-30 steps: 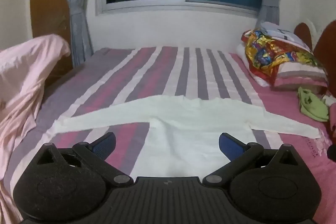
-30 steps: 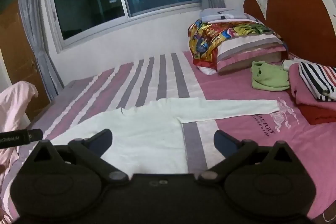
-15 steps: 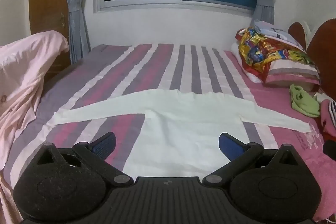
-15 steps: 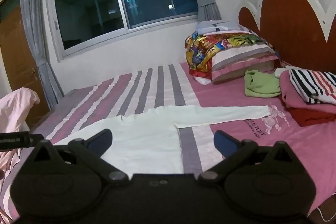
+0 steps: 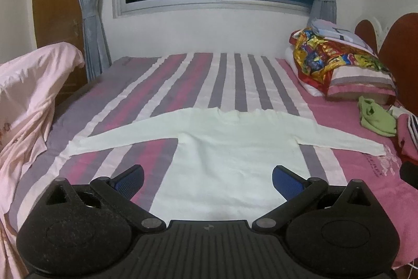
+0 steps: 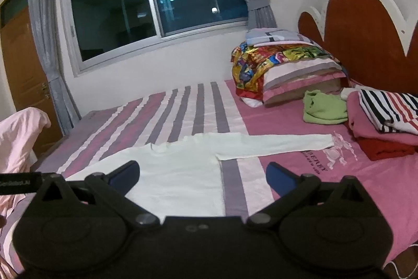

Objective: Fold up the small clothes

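Above the near hem of the white long-sleeved knit top [image 5: 230, 158], spread flat on the striped pink-and-grey bed [image 5: 198, 85], both the left gripper [image 5: 207, 181] and right gripper [image 6: 202, 178] have drawn back with jaws wide open and empty, so no fold has begun.

The left gripper [image 5: 208, 178] fills the bottom of its frame, black body centred, both blue-padded fingers [image 5: 129, 179] spread wide toward the lower left and lower right, nothing between them. The right gripper [image 6: 202, 175] sits the same way along the bottom of its own frame, its blue fingers [image 6: 280, 179] likewise splayed apart and empty, pointing up toward mid-frame.
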The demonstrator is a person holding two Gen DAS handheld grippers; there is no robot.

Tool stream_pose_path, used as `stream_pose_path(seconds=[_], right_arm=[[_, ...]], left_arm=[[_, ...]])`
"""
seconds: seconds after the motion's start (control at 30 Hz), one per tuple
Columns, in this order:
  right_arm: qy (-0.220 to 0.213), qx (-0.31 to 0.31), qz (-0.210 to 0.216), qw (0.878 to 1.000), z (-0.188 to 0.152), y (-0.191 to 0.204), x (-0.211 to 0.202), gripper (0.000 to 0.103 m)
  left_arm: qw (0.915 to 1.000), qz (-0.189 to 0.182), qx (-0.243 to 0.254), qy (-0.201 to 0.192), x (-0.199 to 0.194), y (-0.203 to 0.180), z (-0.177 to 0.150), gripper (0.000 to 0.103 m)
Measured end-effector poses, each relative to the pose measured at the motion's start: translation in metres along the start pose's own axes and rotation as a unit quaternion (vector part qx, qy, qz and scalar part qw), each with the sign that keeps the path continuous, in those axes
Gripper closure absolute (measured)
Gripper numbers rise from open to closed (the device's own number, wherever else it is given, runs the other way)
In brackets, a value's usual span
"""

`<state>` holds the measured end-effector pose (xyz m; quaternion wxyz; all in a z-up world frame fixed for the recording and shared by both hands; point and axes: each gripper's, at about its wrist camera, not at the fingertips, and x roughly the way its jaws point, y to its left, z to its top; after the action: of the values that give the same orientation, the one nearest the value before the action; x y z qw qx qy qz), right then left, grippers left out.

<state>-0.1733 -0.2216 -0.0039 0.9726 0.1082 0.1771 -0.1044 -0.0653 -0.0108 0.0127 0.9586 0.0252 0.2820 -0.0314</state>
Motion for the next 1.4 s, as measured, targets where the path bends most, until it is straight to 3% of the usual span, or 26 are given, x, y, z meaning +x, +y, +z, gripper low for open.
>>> stream_pose_path(seconds=[0.57,1.4], right_arm=[[0.018,-0.004,-0.017,1.000,-0.001,-0.007,0.003,0.000],[0.013,-0.019,-0.037,0.999,-0.001,-0.003,-0.004,0.000]], left_arm=[[0.9993,-0.016,-0.017,0.029,0.009,-0.002,-0.006,0.000],[0.9993,-0.013,-0.026,0.024,-0.001,0.005,-0.012,0.000]])
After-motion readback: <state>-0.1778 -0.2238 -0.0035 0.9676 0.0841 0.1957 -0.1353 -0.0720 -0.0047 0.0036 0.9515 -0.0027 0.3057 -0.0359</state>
